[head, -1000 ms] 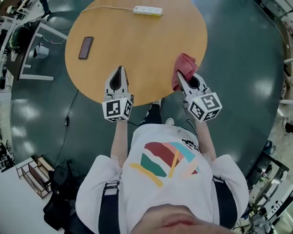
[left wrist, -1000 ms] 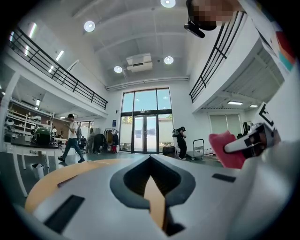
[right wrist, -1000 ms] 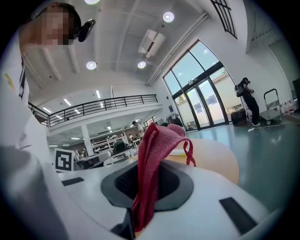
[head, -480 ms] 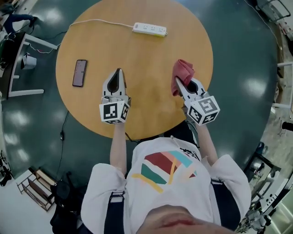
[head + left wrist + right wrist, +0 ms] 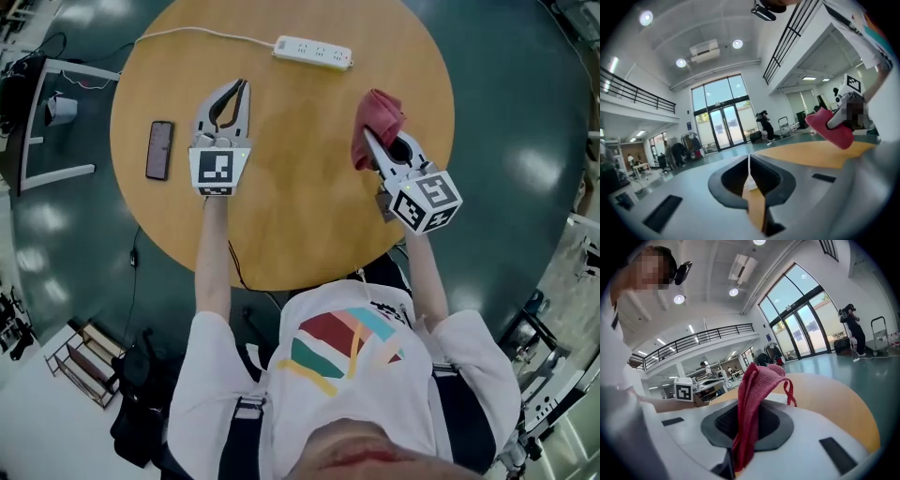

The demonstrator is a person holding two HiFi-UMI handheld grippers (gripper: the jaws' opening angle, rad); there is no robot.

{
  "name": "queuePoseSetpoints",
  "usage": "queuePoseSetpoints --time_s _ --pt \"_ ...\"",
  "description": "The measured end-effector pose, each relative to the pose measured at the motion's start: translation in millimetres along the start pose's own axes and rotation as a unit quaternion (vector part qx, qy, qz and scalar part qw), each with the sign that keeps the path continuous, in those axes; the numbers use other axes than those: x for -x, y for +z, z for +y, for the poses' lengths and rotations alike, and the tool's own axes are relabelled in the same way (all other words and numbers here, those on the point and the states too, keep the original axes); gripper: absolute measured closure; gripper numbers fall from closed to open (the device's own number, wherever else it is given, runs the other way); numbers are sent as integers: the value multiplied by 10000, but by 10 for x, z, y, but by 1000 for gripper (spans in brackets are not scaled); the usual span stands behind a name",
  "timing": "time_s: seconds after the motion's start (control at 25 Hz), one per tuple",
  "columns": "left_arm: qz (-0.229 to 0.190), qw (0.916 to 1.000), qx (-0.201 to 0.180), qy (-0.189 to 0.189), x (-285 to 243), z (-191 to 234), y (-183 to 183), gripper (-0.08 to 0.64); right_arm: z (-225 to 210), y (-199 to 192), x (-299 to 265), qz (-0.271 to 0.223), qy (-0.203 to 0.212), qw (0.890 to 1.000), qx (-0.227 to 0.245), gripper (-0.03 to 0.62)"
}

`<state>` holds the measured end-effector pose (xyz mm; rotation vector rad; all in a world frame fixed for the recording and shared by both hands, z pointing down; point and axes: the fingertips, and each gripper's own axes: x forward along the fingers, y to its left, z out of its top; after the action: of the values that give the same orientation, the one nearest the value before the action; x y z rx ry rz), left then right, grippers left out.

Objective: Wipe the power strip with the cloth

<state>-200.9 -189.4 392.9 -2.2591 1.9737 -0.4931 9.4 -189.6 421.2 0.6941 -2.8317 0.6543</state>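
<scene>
A white power strip lies at the far edge of the round wooden table, its white cord running off to the left. My right gripper is shut on a red cloth, held above the table's right side, below and right of the strip. In the right gripper view the cloth hangs bunched between the jaws. My left gripper is shut with nothing in it, hovering left of centre, short of the strip. From the left gripper view the cloth shows at the right.
A dark phone lies on the table's left part, left of my left gripper. A white desk frame stands on the green floor at the left. A black cable trails under the table's near left edge.
Both grippers have moved forward over the table toward the power strip, the left one farther. The cloth stays clamped in the right gripper.
</scene>
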Motion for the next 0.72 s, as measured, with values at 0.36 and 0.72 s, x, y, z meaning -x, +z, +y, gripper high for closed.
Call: queuePoseSetpoints --time_s 0.36,0.72 --pt "1456 9603 -638 -2293 -1304 -214 -751 173 -211 -277 -134 354 11 9992 -171 554" --pt "2867 8682 -2085 -3472 -1888 -310 -1456 173 -356 -531 -235 518 -180 9961 -696 554"
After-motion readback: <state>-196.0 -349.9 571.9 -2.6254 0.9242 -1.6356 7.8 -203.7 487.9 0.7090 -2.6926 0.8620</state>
